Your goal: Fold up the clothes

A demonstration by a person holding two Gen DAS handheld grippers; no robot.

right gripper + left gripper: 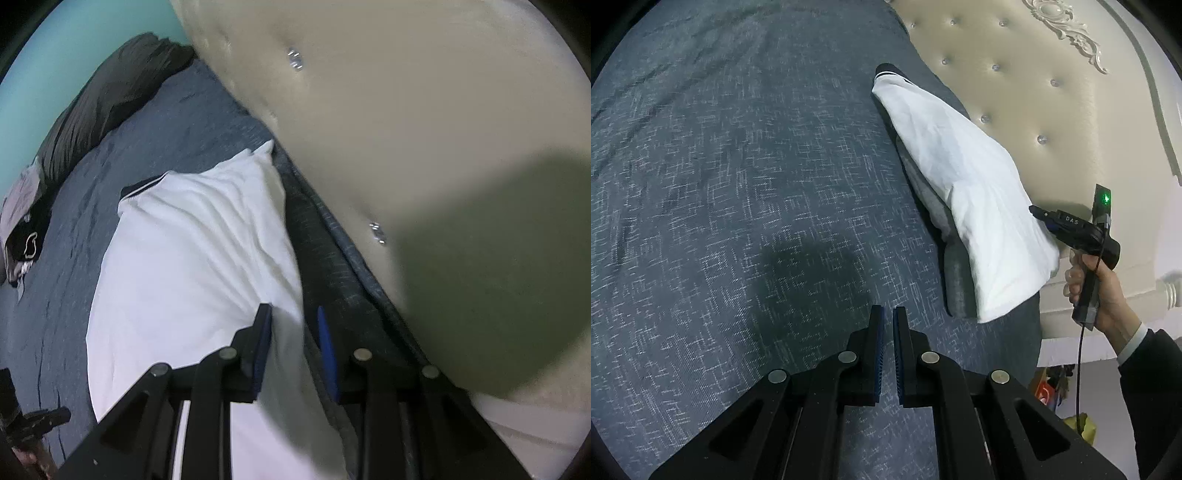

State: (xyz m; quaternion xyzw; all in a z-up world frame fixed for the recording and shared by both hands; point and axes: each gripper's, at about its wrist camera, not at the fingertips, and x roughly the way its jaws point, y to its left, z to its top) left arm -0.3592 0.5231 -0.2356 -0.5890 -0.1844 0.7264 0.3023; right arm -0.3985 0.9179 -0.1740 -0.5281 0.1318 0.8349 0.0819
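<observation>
Here the left gripper (888, 314) hangs over the blue-grey woven bedspread (738, 184), its 2 black fingers with ribbed blue pads (880, 354) nearly together, holding nothing. To its right, the right gripper (291, 314), marked "DAS" and showing a green light, sits with jaws apart around a fold of the white garment (964, 177). That soft, creased cloth, trimmed with a dark striped collar (886, 70), lies folded along the bedspread's edge, beside the cream tufted headboard (1034, 92) with its shiny buttons.
</observation>
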